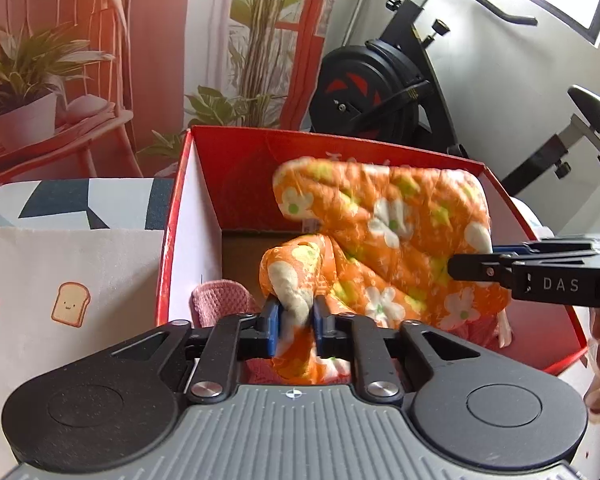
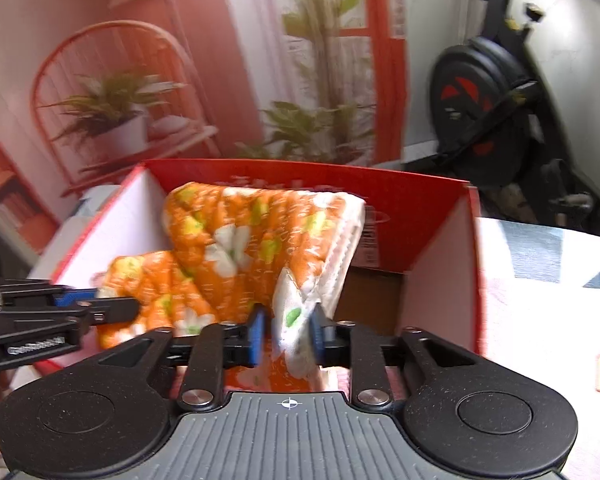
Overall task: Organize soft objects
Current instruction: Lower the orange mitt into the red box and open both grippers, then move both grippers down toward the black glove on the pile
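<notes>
Orange floral quilt (image 1: 384, 240) in red box (image 1: 236, 148)

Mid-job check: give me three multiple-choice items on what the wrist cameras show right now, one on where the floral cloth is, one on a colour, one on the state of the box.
1. Where is the orange floral cloth?
A. Spread flat on the tablecloth
B. Over and inside the red box
C. Draped on the exercise bike

2. What colour is the small cloth lying in the box beside the left gripper?
A. Pink
B. Blue
C. Green

3. What state is the red box in?
A. Closed with a lid
B. Tipped on its side
C. Upright and open at the top

Answers: 1 B, both views show the floral cloth within the box walls, a fold between the fingers of each gripper, the right gripper at the other end. 2 A, it is a pink waffle-textured piece. 3 C, its inner walls and floor are visible from above.
</notes>
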Tool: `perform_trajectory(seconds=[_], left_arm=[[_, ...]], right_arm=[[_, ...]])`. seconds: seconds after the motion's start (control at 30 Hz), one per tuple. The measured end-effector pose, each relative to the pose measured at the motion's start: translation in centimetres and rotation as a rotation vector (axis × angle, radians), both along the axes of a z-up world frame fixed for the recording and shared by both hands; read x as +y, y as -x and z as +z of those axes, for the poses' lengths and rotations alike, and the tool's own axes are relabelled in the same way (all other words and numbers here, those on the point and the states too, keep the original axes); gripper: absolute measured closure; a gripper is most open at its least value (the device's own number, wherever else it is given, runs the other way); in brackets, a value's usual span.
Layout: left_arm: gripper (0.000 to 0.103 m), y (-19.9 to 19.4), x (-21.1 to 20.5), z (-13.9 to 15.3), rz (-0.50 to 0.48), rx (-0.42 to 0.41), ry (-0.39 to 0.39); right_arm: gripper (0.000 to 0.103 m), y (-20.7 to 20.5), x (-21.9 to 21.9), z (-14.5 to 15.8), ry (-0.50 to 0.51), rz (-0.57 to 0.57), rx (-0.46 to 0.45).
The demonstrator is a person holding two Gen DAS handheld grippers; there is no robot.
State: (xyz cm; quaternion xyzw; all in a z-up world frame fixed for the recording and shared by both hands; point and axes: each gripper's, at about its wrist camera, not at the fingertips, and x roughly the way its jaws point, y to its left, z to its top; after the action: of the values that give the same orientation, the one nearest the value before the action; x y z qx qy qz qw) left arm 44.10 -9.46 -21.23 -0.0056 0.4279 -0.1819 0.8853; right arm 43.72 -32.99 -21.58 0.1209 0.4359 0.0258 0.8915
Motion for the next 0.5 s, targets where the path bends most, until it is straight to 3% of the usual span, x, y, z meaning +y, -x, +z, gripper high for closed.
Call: perform_trajectory(seconds=[0.03, 0.17, 0.37, 0.43, 0.5], left_arm=[[0.075, 0.0, -0.1, 0.1, 0.002, -0.005, 0.001], [0.051, 0.7, -0.4, 1.1, 0.010, -0.040, -0.001], [0.049, 4.0, 0.4, 3.7, -0.008, -0.107, 0.006], [0.045, 5.7, 0.9, 4.5, -0.014, -0.131, 0.004], [0.034, 7.5, 1.5, 5.2, -0.025, -0.156, 0.005]], right_arm=[[0.068, 0.1, -0.1, 0.0, 0.009, -0.022, 0.002], [0.061, 1.5, -0.7, 0.5, 0.024, -0.056, -0.011], [0.051, 5.8, 0.0, 3.1, 0.059, -0.043, -0.094], [0.045, 7.8, 0.7, 3.7, 0.049, -0.034, -0.142], [0.034, 9.8, 1.5, 4.6, 0.048, -0.026, -0.187]])
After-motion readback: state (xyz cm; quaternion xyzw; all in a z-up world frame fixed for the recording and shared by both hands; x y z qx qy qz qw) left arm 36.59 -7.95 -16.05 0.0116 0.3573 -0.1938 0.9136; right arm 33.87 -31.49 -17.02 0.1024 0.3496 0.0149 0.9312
